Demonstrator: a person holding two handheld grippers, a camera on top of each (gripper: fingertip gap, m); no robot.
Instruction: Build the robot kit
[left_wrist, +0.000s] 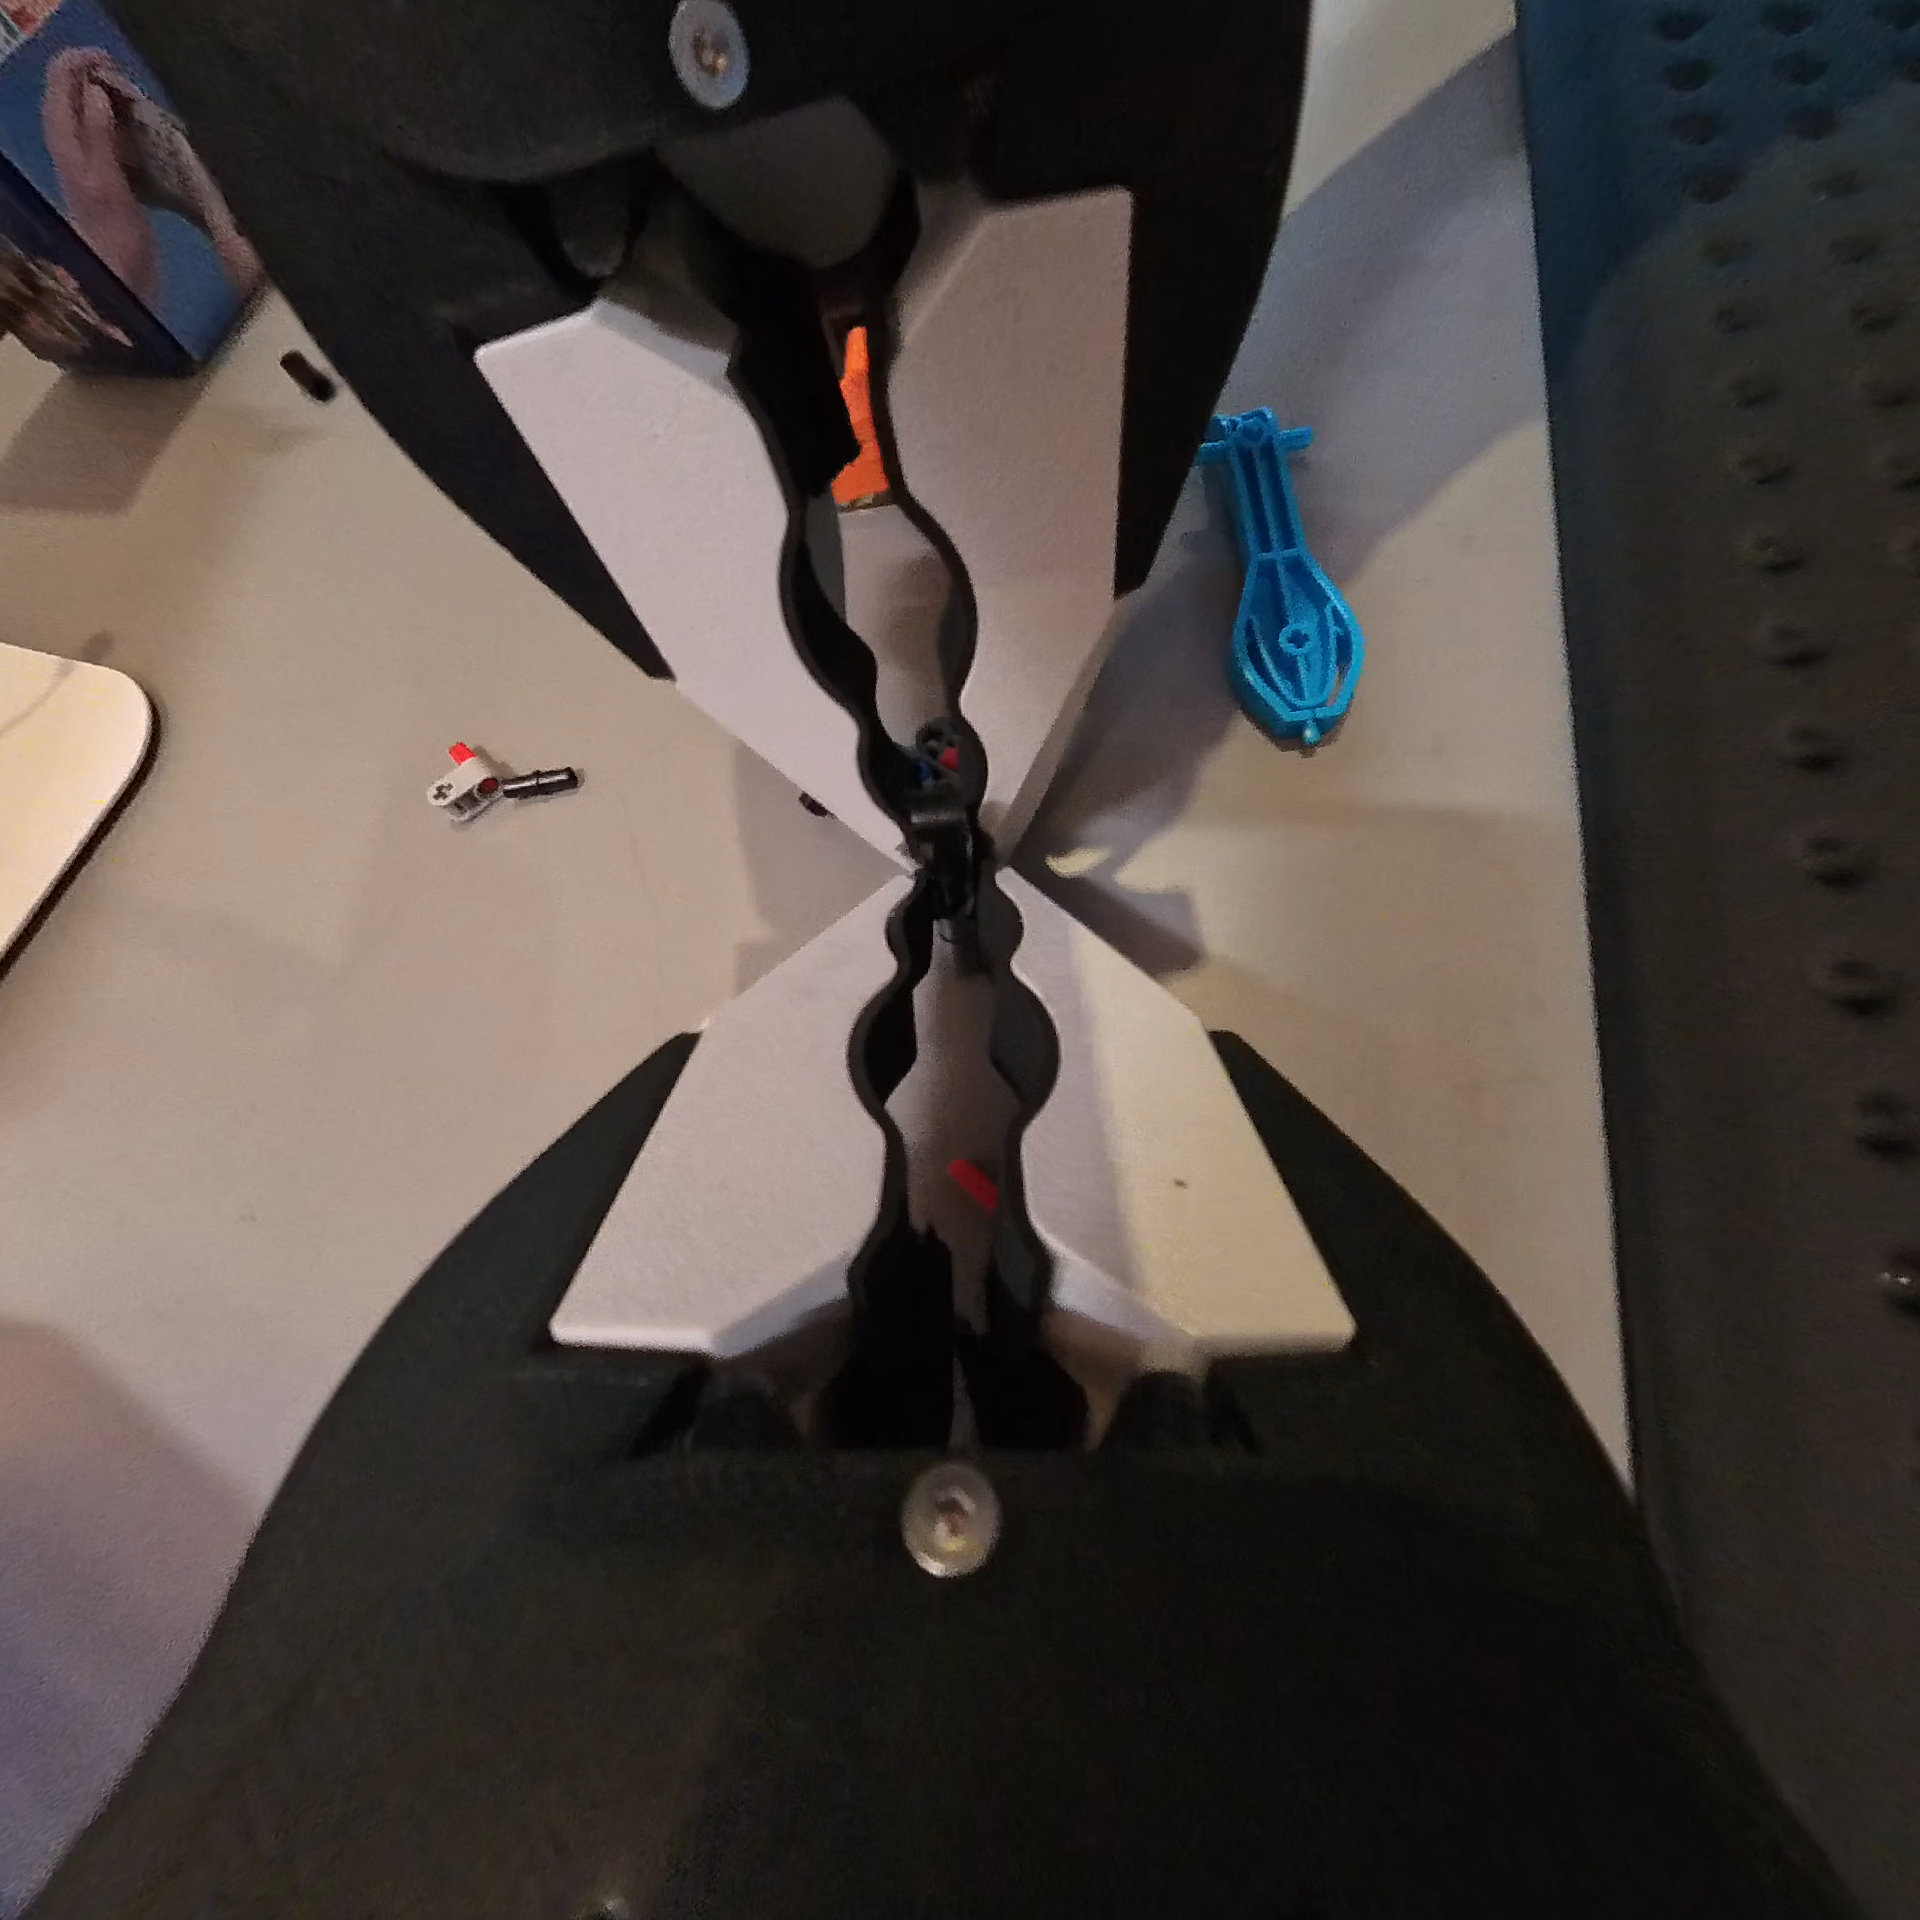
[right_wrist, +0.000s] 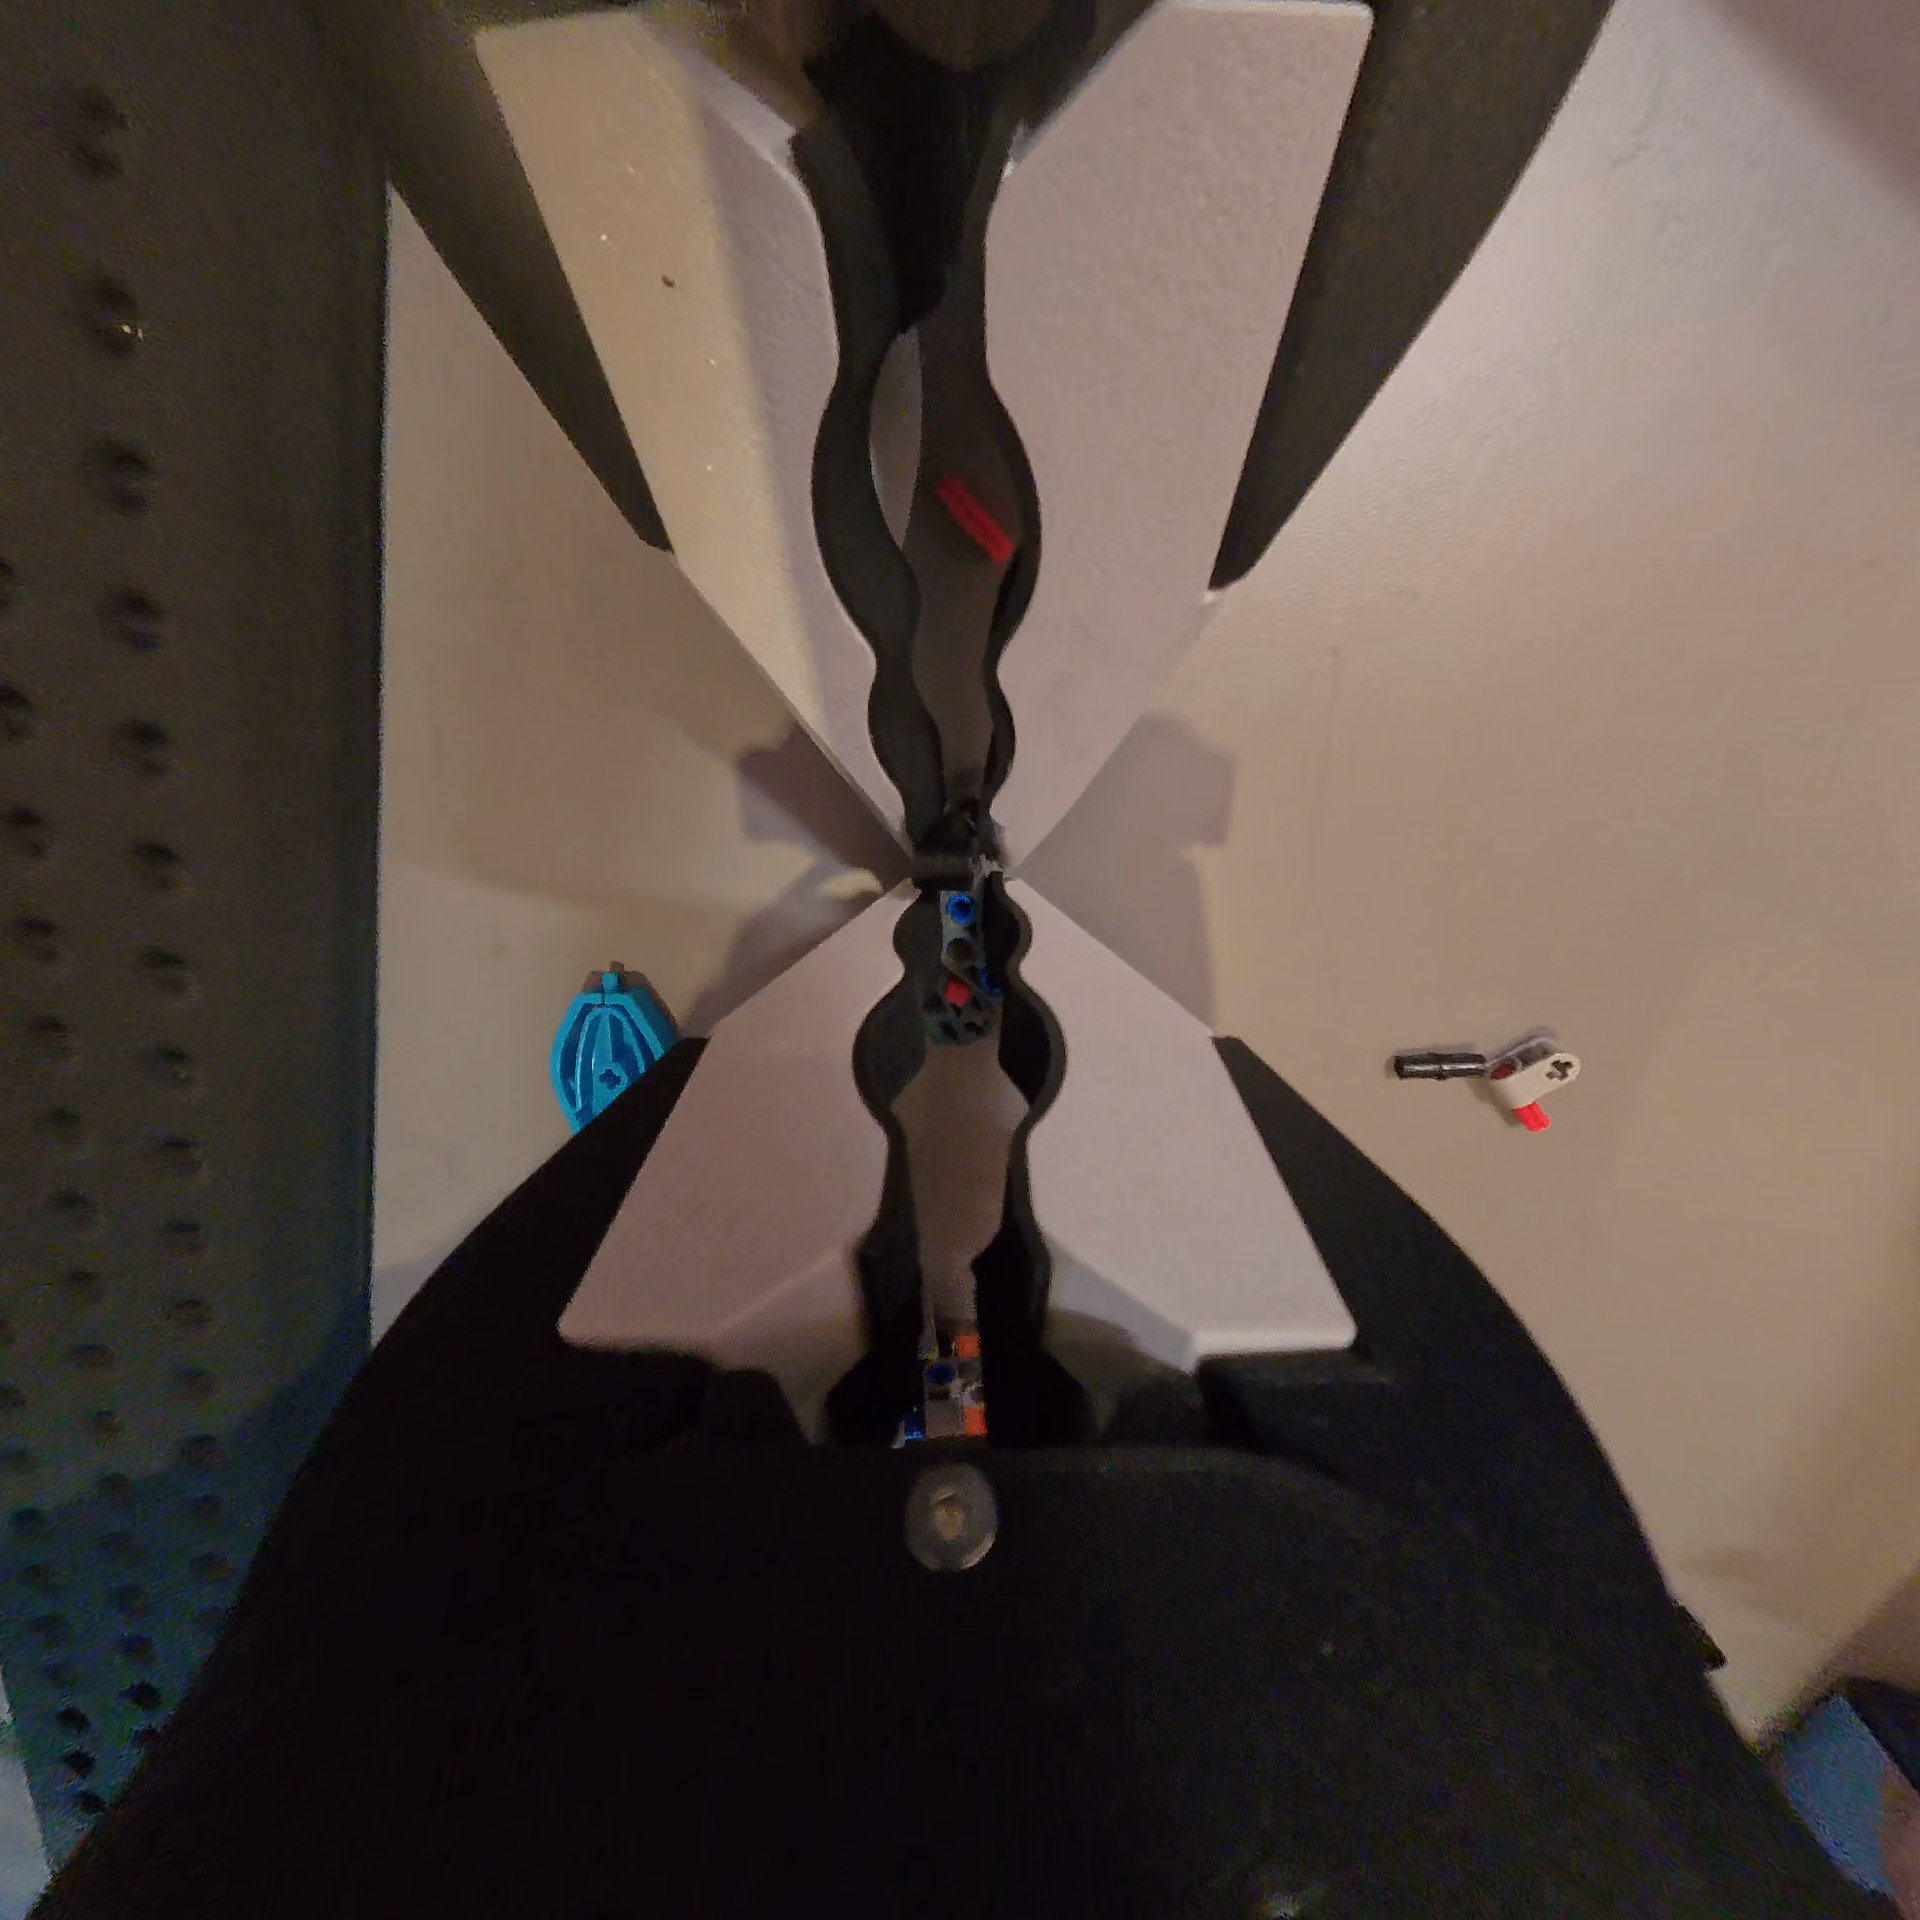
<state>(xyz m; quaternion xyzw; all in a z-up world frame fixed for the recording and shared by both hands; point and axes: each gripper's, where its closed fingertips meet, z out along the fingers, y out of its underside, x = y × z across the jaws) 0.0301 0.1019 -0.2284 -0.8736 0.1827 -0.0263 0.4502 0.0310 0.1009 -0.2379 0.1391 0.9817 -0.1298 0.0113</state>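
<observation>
My two grippers meet tip to tip over a pale table (left_wrist: 312, 1039). My left gripper (left_wrist: 948, 914) comes from below in its own view and from above in the right wrist view (right_wrist: 961, 826). It is shut on the black end of a small toy-brick assembly (left_wrist: 940, 821). My right gripper (right_wrist: 958, 914) is shut on the other end, a dark grey beam with blue pins (right_wrist: 961, 971). In the left wrist view the right gripper (left_wrist: 940, 774) comes from above. A red pin (left_wrist: 971, 1184) shows through the gap between the left fingers.
A blue plastic part (left_wrist: 1283, 592) lies beside a dark perforated mat (left_wrist: 1714, 727). A white connector with red and black pins (left_wrist: 488, 784) lies on the table at left. A printed box (left_wrist: 94, 208) and a pale board (left_wrist: 52, 779) stand left. Orange-and-grey pieces (right_wrist: 961, 1392) show under the right gripper.
</observation>
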